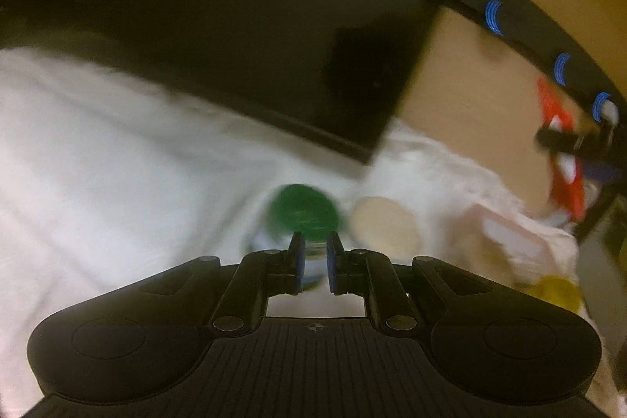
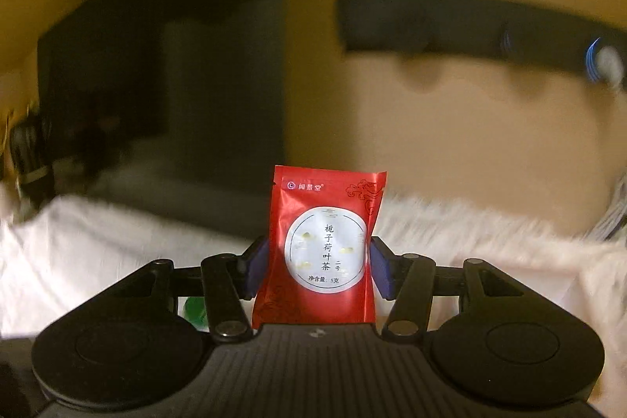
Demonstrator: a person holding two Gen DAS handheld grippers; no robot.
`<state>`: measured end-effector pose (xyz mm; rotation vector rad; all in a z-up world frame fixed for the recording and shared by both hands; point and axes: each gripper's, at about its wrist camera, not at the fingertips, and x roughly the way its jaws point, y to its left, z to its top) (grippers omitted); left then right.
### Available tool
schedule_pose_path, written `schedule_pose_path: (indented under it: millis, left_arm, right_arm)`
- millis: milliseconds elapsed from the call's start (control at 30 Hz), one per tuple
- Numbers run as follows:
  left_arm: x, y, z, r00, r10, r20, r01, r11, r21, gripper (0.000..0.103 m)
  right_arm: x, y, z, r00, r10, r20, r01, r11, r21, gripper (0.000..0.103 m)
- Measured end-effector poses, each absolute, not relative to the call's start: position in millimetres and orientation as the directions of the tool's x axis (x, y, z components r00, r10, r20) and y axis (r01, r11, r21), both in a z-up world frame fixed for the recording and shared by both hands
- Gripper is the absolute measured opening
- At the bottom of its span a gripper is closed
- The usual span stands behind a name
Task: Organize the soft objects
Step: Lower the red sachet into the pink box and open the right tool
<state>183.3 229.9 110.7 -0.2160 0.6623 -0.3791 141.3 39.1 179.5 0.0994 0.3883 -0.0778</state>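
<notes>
My right gripper [image 2: 318, 253] is shut on a red tea packet [image 2: 323, 249] with a white round label, held upright above the white cloth [image 2: 98, 245]. In the left wrist view the same packet [image 1: 564, 159] shows blurred at the far right in the other gripper. My left gripper [image 1: 313, 253] has its jaws close together over a green-lidded jar [image 1: 303, 212] that stands on the white cloth [image 1: 117, 163]; whether the blue pads touch it is unclear. The left view is motion blurred.
A beige round lid [image 1: 386, 230], a pink-rimmed container [image 1: 505, 237] and a yellow object [image 1: 556, 294] lie right of the jar. A big black monitor [image 1: 254, 26] stands behind. A black rail with blue rings [image 1: 529, 38] runs along the tan wall [image 2: 450, 124].
</notes>
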Motion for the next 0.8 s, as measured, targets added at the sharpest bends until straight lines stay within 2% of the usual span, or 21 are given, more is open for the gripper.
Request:
schedule_pose_path:
  millis: [133,200,333,500,533,633,800]
  left_arm:
    - [186.6,188.5,116.2,0.678,-0.484,-0.554,0.357,0.875,-0.328,0.012]
    - [184.5,173.9,117.7,0.663,-0.506,-0.552,0.386,0.863,-0.326,0.012]
    - [179.2,155.0,114.5,0.632,-0.533,-0.562,0.431,0.845,-0.316,0.012]
    - [176.5,151.9,104.2,0.602,-0.522,-0.604,0.426,0.850,-0.310,0.012]
    - [175.8,152.8,102.1,0.600,-0.516,-0.611,0.417,0.854,-0.312,0.012]
    - [177.9,159.3,94.7,0.598,-0.493,-0.632,0.387,0.868,-0.311,0.012]
    - [178.2,173.3,86.2,0.605,-0.465,-0.646,0.341,0.885,-0.318,0.012]
  right_arm:
    - [132.5,-18.1,210.4,0.928,-0.147,-0.342,0.178,0.982,0.061,0.055]
    - [134.1,-48.9,213.3,0.908,-0.188,-0.375,0.223,0.973,0.052,0.055]
    - [146.3,-116.2,181.7,0.820,-0.252,-0.514,0.336,0.939,0.076,0.056]
    - [167.2,-173.9,97.3,0.648,-0.116,-0.753,0.432,0.870,0.238,0.055]
    - [169.4,-178.5,80.7,0.616,-0.093,-0.782,0.445,0.861,0.248,0.049]
    - [169.9,-176.6,64.3,0.592,-0.130,-0.795,0.441,0.878,0.185,0.050]
    - [168.2,-174.3,86.0,0.625,-0.089,-0.776,0.335,0.928,0.163,0.053]
